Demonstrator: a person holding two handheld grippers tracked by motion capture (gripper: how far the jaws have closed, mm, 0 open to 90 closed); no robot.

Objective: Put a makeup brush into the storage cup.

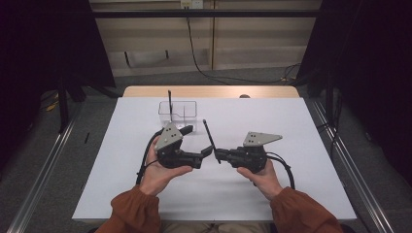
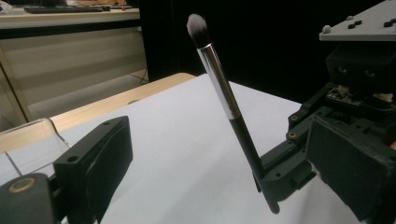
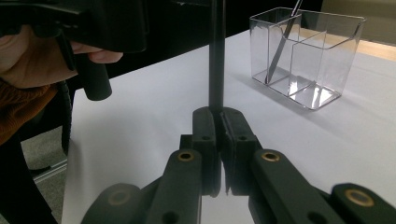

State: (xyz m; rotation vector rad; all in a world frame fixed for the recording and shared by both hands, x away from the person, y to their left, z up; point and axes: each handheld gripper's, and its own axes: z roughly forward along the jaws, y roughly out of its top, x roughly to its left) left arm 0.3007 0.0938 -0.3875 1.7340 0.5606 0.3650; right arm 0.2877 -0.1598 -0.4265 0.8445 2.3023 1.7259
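The right gripper (image 1: 217,154) has its jaws pressed together on the lower end of a makeup brush (image 1: 209,136), pinching the black handle low down so that the shaft stands up and tilts away from the jaws, bristle tip uppermost; in the right gripper view the two pads (image 3: 205,135) meet flat on the handle (image 3: 216,56), a grip that seems chosen to leave most of the brush's length free for lowering into a container. Just across from it, the left gripper (image 1: 206,151) stands with its jaws spread wide and nothing between them: in the left gripper view one black jaw rises at the lower left while the brush (image 2: 224,95) is off to the side, clamped in the other tool, so this hand looks to have given up its hold and to be standing clear. Beyond both grippers, farther up the white table (image 1: 301,145), sits a clear plastic organizer (image 1: 178,110) with divided compartments; another slim tool (image 3: 282,39) already leans in one of them, which suggests the brush is meant to join it there.
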